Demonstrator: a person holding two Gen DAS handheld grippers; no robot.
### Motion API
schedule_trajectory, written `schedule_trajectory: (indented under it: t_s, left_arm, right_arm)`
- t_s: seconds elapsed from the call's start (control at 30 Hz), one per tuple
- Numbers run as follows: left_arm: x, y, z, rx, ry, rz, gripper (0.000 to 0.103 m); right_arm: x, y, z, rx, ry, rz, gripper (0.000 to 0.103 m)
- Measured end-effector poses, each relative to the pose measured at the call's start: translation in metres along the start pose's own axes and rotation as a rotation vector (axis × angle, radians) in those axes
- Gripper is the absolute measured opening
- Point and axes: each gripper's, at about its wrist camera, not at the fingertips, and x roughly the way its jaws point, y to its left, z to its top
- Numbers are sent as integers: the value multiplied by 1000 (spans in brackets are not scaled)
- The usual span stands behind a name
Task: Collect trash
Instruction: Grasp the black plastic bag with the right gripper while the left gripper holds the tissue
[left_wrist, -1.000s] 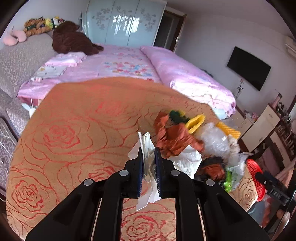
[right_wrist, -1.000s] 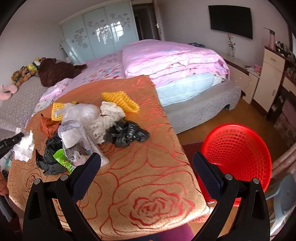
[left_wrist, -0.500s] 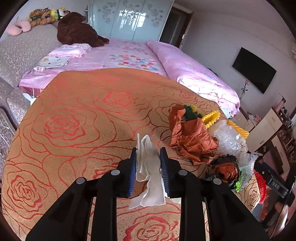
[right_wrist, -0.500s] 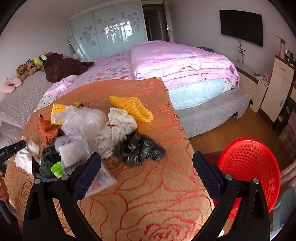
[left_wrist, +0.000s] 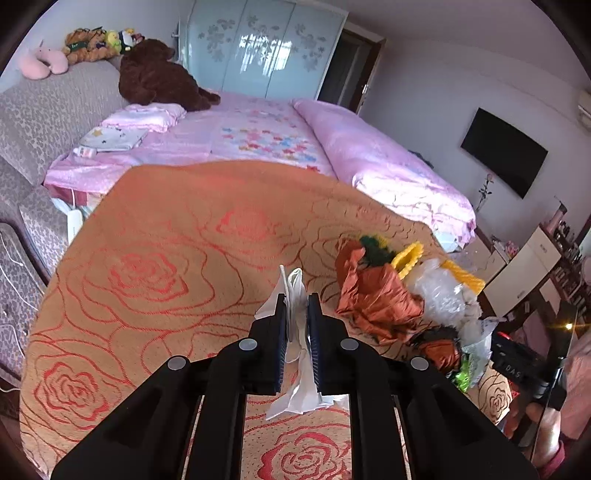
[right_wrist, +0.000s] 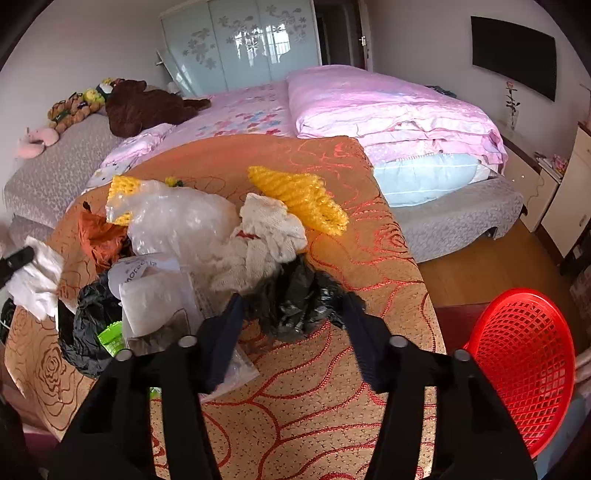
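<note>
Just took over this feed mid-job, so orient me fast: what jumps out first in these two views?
The heap of trash on the orange rose-patterned tablecloth catches the eye first, with a crumpled black plastic bag at its near edge, between the open fingers of the right tool. The left tool is shut on a white tissue, and a red mesh basket waits to the table's right.

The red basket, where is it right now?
In the right wrist view the red basket sits low on the right, off the table's right edge, beyond the open right gripper and black bag.
</note>
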Motion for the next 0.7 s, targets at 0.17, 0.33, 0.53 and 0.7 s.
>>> schedule_trajectory:
  t_s: [0.17,0.33,0.53,0.7]
  left_arm:
    - [-10,-7,4,7,-27,-12,11]
    - [-28,-15,8,25,-73,-20,11]
    - [-41,-28,12,49,-106,-45,11]
    - [-40,-37,9,70,-102,-61,11]
  right_arm:
    - [-9,-2,-2,-1,-11,-2,37]
    - [-30,-3,-5,7,-49,4,33]
    - [-52,-7,-5,25,-82,23,27]
    - [-46,-9,-11,19,-65,-13,27]
